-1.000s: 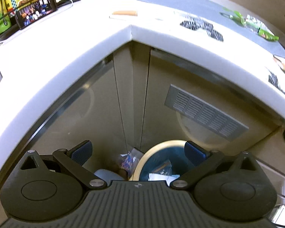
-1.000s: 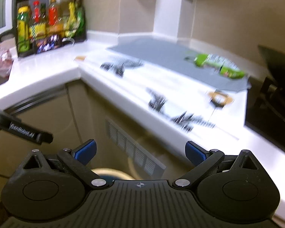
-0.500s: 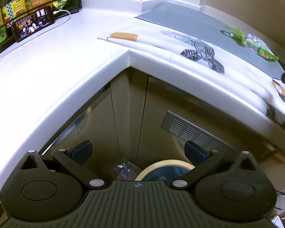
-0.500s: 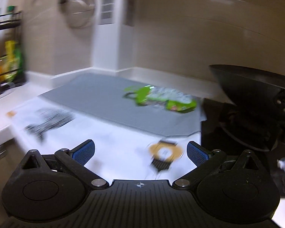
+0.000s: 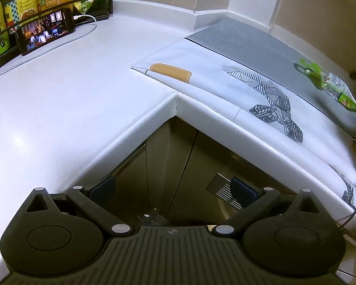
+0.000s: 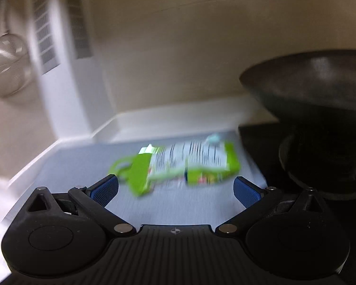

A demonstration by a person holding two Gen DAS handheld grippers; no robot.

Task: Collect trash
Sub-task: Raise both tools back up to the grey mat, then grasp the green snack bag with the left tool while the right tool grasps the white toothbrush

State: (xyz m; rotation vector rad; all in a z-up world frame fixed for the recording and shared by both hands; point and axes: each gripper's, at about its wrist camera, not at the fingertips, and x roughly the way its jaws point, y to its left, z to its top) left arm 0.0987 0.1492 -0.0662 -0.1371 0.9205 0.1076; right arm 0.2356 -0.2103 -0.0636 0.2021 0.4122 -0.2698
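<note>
A crumpled green and white snack wrapper [image 6: 178, 166] lies on a grey mat [image 6: 83, 171], blurred by motion. My right gripper [image 6: 175, 191] is open just in front of it, with the wrapper between and slightly beyond the blue pads. In the left wrist view the same wrapper [image 5: 330, 85] lies far right on the grey mat [image 5: 261, 45]. My left gripper [image 5: 173, 190] is open and empty, hanging off the counter's inner corner above the cabinet fronts.
A black wok [image 6: 315, 83] sits on a dark stove at the right. A white patterned sheet [image 5: 225, 87] covers the white counter [image 5: 71, 99]. A phone [image 5: 45, 33] with a cable leans against a rack of bottles [image 5: 16, 2]. A strainer [image 6: 7, 66] hangs on the wall.
The right gripper swung right and closed in on the green wrapper, which now fills the gap ahead. The left gripper rose, so the bin below dropped out of view.
</note>
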